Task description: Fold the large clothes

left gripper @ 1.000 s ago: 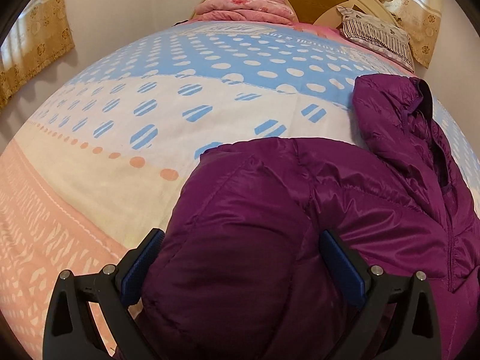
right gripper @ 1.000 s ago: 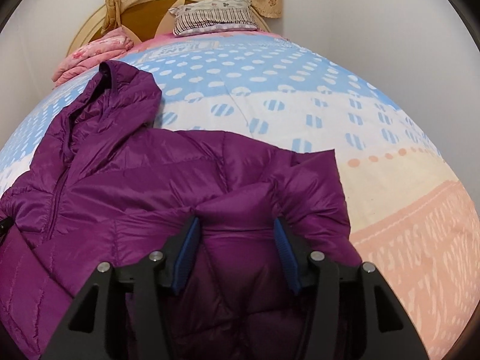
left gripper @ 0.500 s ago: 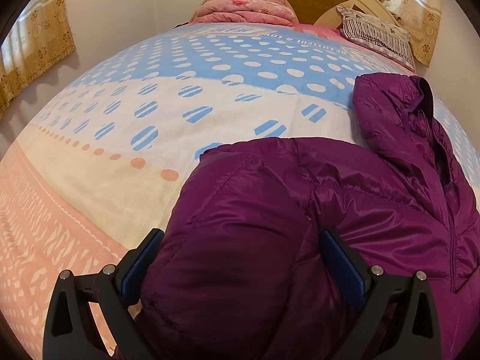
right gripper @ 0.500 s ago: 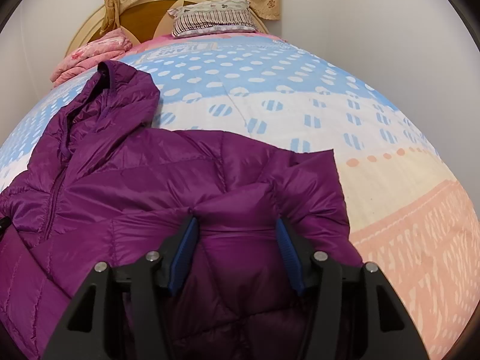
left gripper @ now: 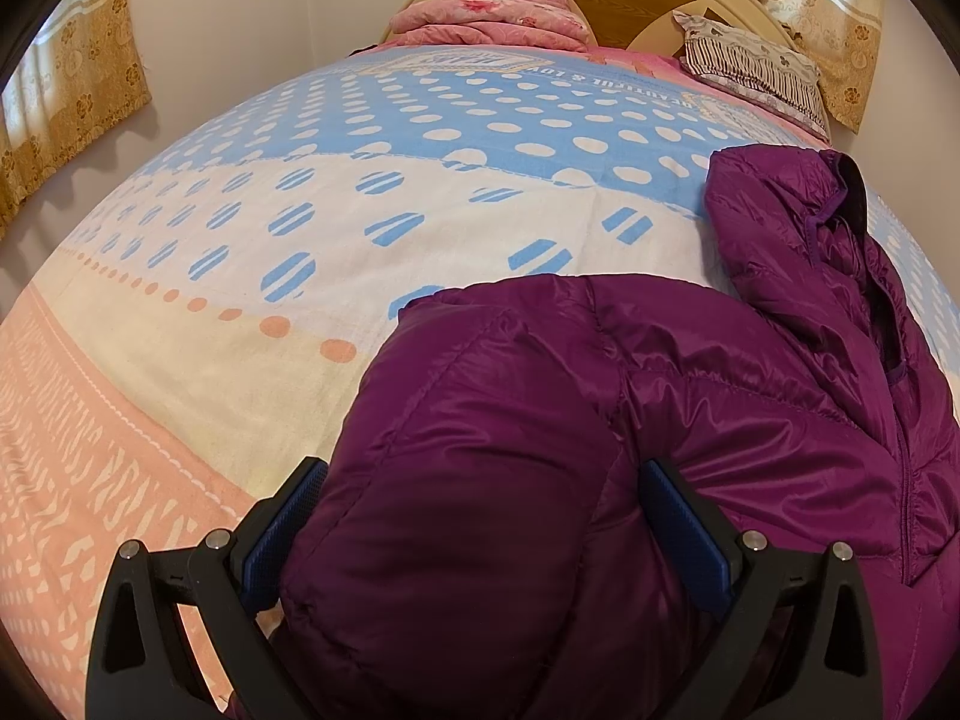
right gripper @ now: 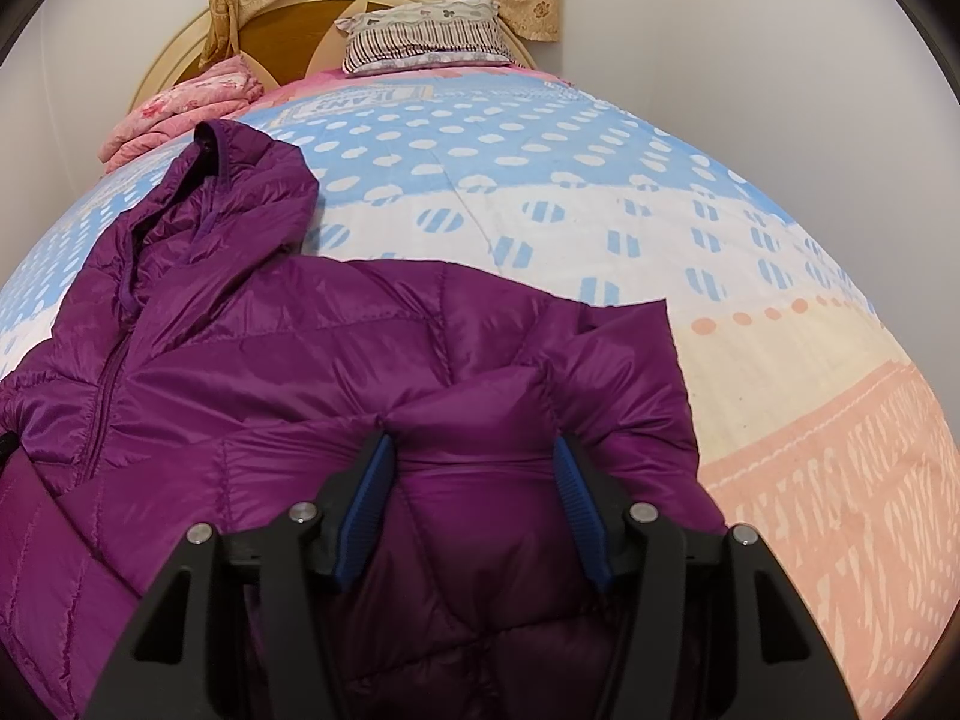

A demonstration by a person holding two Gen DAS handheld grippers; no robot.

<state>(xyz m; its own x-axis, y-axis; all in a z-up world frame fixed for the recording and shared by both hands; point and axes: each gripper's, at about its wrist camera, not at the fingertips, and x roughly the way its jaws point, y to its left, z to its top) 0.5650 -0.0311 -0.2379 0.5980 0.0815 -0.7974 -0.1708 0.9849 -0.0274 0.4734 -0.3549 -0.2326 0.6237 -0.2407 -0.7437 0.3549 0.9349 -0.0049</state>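
A purple hooded puffer jacket lies front up on the bed, its hood pointing toward the headboard. My left gripper stands wide, and a thick folded bulk of the jacket fills the gap and bulges against both blue pads. In the right wrist view the jacket spreads to the left, hood at the top. My right gripper has a puffy fold of the jacket's side pinched between its pads, with creases at the pad edges.
The bed cover is dotted blue, white and peach. A folded pink quilt and a striped pillow lie by the wooden headboard. Walls stand close on both sides, with a yellow curtain at the left.
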